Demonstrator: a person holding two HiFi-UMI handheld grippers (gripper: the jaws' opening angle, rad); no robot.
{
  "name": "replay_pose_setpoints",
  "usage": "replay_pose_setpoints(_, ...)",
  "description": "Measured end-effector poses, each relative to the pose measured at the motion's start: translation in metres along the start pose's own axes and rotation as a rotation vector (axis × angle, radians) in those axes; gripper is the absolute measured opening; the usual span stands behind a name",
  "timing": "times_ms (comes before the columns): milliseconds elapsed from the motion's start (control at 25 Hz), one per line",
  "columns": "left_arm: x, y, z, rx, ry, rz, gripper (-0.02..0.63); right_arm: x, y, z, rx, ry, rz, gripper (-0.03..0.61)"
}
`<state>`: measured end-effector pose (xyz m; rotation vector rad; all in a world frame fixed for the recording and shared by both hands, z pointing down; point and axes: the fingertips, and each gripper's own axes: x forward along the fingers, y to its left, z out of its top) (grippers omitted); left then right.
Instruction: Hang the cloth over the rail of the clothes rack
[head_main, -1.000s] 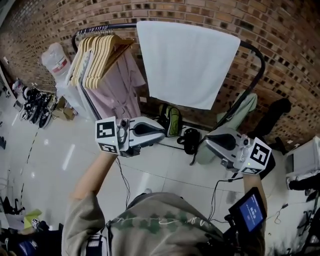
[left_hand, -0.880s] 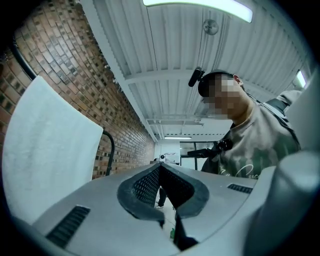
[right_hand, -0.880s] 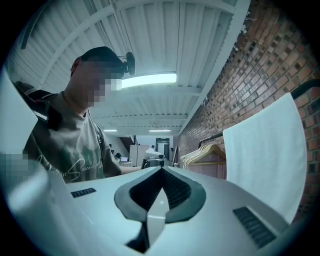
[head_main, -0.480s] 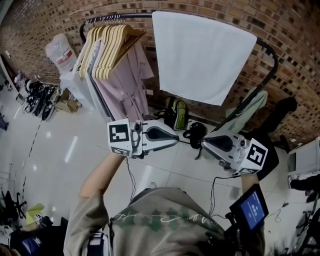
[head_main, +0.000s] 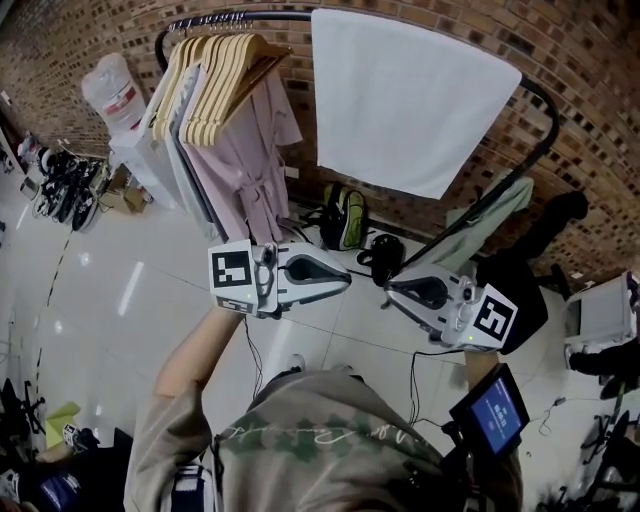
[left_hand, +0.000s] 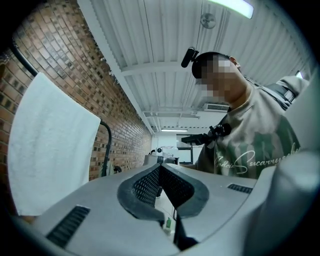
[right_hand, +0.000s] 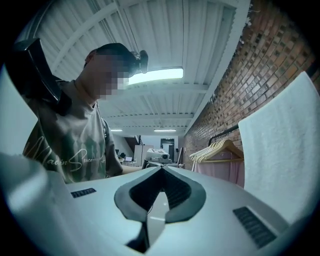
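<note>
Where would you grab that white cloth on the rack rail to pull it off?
Probably a lower corner of the white cloth, coming from the front and below: it hangs flat and free from the rail, so its thin hem is open to a pinch.

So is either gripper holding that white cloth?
No, the white cloth hangs over the rail, and the left gripper and right gripper are shut and empty below it.

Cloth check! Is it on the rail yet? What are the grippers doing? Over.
Left gripper, right gripper shut, empty. Cloth draped over rail. Nothing in the way. Over.
</note>
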<state>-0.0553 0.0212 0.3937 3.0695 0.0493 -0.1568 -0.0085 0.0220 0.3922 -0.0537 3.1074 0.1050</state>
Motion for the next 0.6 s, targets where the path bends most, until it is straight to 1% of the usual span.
replay_pose_setpoints(120, 0.001, -0.001, -0.001, -0.004, -0.012, 0.001, 0.003, 0.001, 0.0, 0.0, -0.004, -0.004, -0.022, 0.006)
replay_pose_setpoints(360, 0.0, -0.004, -0.004, -0.018, -0.01, 0.005, 0.003, 0.005, 0.01, -0.005, 0.005, 0.007, -0.017, 0.006)
replay_pose_setpoints(600, 0.011, -0.014, -0.007, -0.027, -0.019, -0.022, 0.003, -0.004, 0.019, -0.006, 0.004, 0.001, -0.041, 0.006)
